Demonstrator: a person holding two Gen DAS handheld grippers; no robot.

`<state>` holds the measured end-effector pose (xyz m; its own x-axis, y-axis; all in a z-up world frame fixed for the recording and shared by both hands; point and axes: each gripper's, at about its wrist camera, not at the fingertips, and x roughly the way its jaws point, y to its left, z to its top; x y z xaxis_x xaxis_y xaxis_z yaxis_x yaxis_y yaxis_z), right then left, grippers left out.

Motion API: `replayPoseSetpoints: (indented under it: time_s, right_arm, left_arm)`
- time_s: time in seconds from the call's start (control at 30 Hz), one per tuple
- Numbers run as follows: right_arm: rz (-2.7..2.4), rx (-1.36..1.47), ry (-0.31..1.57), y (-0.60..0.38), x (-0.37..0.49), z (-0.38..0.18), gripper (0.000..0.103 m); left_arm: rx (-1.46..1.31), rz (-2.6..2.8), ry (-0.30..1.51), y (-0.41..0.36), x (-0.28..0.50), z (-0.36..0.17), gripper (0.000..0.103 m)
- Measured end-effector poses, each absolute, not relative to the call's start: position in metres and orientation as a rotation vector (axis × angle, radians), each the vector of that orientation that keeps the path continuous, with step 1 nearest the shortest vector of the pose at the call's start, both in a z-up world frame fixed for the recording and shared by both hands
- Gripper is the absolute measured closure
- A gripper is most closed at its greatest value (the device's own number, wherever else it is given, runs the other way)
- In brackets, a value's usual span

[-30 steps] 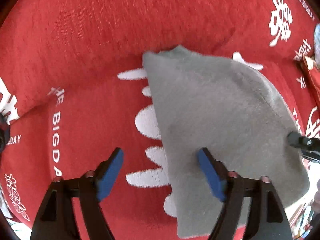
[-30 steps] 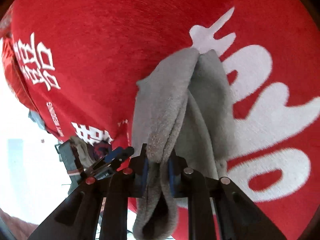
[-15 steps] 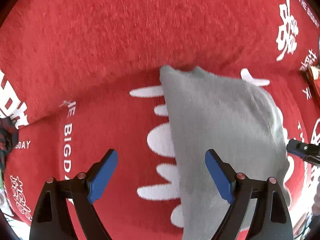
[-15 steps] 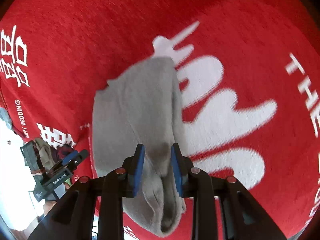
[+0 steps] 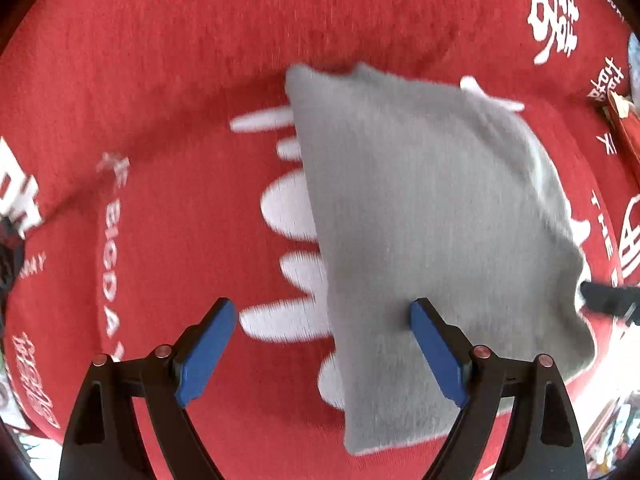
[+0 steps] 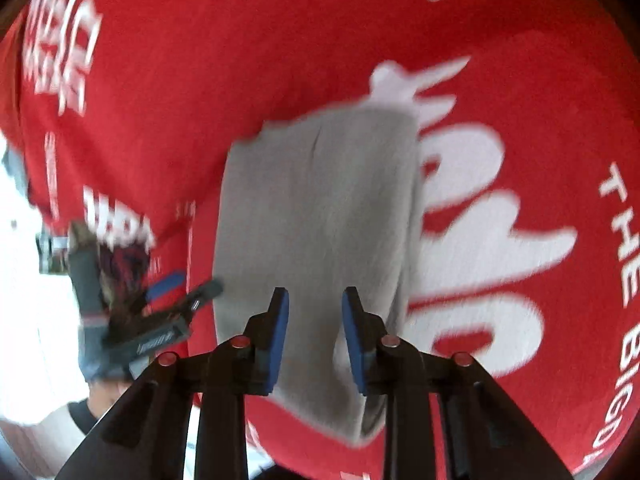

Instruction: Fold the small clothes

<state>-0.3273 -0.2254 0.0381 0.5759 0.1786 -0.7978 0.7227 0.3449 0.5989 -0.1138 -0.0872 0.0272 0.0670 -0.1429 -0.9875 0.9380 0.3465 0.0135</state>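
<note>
Grey cloth (image 5: 432, 240) lying flat on the red cover (image 5: 168, 60), long axis running away from both. Right gripper (image 6: 314, 308) just let go, jaws parted over its near edge. Left gripper (image 5: 320, 320) wide apart, straddling the left edge, nothing held.

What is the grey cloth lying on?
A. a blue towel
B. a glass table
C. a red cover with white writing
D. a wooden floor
C: the grey cloth lies flat on a red cover printed with white letters and signs, and the same shows in the right wrist view.
</note>
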Motion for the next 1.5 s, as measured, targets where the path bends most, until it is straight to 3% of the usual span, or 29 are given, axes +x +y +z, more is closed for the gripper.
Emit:
replayPoseSetpoints:
  time_s: [0.1, 0.13, 0.17, 0.27, 0.37, 0.4, 0.43, 0.53, 0.57, 0.6, 0.63, 0.67, 0.9, 1.2, 1.5]
  right_arm:
    - [-0.454, 1.096, 1.103, -0.197, -0.322, 0.01, 0.08]
    - [-0.466, 1.079, 1.128, -0.193, -0.324, 0.004, 0.094]
    - [-0.486, 1.068, 1.117, -0.192, -0.329, 0.003, 0.099]
    - [-0.545, 1.121, 1.072, -0.2, -0.343, 0.01, 0.1]
    - [-0.641, 1.154, 0.962, -0.222, -0.362, 0.023, 0.074]
    - [-0.659, 1.197, 0.899, -0.237, -0.368, 0.024, 0.057]
    - [-0.665, 1.241, 0.855, -0.249, -0.371, 0.024, 0.05]
    - [-0.653, 1.348, 0.748, -0.289, -0.367, 0.01, 0.05]
    - [-0.652, 1.359, 0.745, -0.299, -0.361, 0.005, 0.051]
    - [-0.624, 1.378, 0.743, -0.31, -0.352, -0.003, 0.063]
    - [-0.6, 1.391, 0.755, -0.315, -0.343, -0.009, 0.091]
    - [-0.587, 1.392, 0.787, -0.319, -0.333, -0.013, 0.095]
    - [-0.632, 1.184, 0.937, -0.324, -0.312, -0.012, 0.095]
    - [-0.694, 1.171, 0.991, -0.316, -0.335, -0.011, 0.095]
    - [-0.674, 1.316, 0.928, -0.287, -0.38, -0.001, 0.093]
  left_arm:
    - [0.892, -0.973, 1.224, -0.075, -0.119, 0.015, 0.013]
    - [0.901, -0.969, 1.228, -0.072, -0.12, 0.012, 0.013]
    - [0.906, -0.97, 1.228, -0.07, -0.121, 0.012, 0.013]
    - [0.906, -0.961, 1.23, -0.07, -0.121, 0.017, 0.013]
    - [0.85, -0.956, 1.213, -0.08, -0.113, 0.032, 0.013]
    - [0.83, -0.955, 1.204, -0.085, -0.11, 0.036, 0.013]
    - [0.81, -0.959, 1.196, -0.091, -0.106, 0.04, 0.013]
    - [0.788, -0.936, 1.155, -0.114, -0.098, 0.043, 0.013]
    - [0.773, -0.932, 1.15, -0.121, -0.095, 0.044, 0.013]
    - [0.758, -0.929, 1.146, -0.127, -0.093, 0.044, 0.013]
    - [0.751, -0.926, 1.146, -0.131, -0.091, 0.043, 0.013]
    - [0.749, -0.918, 1.146, -0.136, -0.091, 0.041, 0.013]
    - [0.751, -0.904, 1.184, -0.135, -0.097, 0.025, 0.013]
    - [0.764, -0.892, 1.198, -0.132, -0.099, 0.026, 0.013]
    - [0.766, -0.88, 1.211, -0.129, -0.102, 0.029, 0.013]
